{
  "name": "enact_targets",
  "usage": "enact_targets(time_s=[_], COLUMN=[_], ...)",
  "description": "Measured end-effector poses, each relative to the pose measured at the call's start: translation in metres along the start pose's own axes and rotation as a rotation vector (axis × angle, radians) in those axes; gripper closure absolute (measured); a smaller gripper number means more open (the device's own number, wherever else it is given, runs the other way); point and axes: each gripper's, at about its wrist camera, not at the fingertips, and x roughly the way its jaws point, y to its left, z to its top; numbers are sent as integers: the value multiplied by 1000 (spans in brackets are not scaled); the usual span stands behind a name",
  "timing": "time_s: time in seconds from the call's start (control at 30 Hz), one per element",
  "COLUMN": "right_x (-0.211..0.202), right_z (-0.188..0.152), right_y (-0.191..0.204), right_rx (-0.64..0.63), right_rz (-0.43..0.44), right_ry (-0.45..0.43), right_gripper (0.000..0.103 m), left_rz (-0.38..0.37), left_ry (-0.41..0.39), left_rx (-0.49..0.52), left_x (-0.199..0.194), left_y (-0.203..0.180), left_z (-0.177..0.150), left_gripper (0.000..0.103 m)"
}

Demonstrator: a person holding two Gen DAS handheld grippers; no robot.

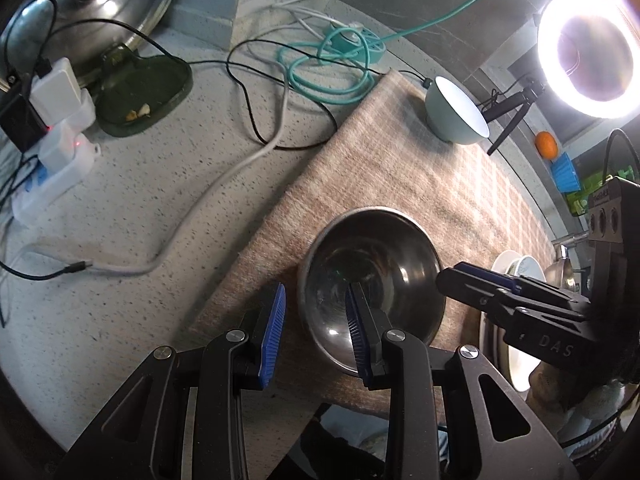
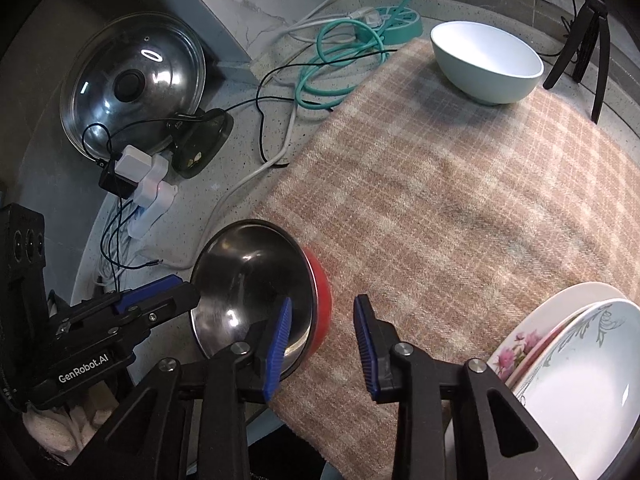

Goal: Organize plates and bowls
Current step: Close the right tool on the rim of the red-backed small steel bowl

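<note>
A steel bowl with a red outside sits on the plaid cloth near its front left edge. My left gripper is open and straddles the bowl's near rim, one finger inside and one outside. My right gripper is open just right of the bowl, its left finger in front of the bowl's rim; it also shows in the left wrist view. A pale green bowl stands at the cloth's far end. Stacked plates lie at the right.
Cables, a teal power strip and white chargers lie on the speckled counter to the left. A glass pot lid leans at the back left. A ring light glares at the right.
</note>
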Motion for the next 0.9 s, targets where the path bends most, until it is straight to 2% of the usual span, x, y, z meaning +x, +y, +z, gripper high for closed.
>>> enact_targets(time_s=[0.3,0.37,0.5,0.9], right_x=[10,11,13,9], right_z=[-1,0,0,-2], right_y=[-6,-5,-2,2], right_rx=[28,26,21,35], right_rz=[15,20,31,12], right_ry=[37,39,50,41], right_gripper=[87,89,96,97], left_rz=[19,20,15,15], left_ry=[30,36,45,30], left_rx=[-8,-9,-9,-13], left_x=[13,15,19,16], left_y=[2,2,3,0], left_z=[-2,-2,-2,-1], left_gripper=[75,86,92,92])
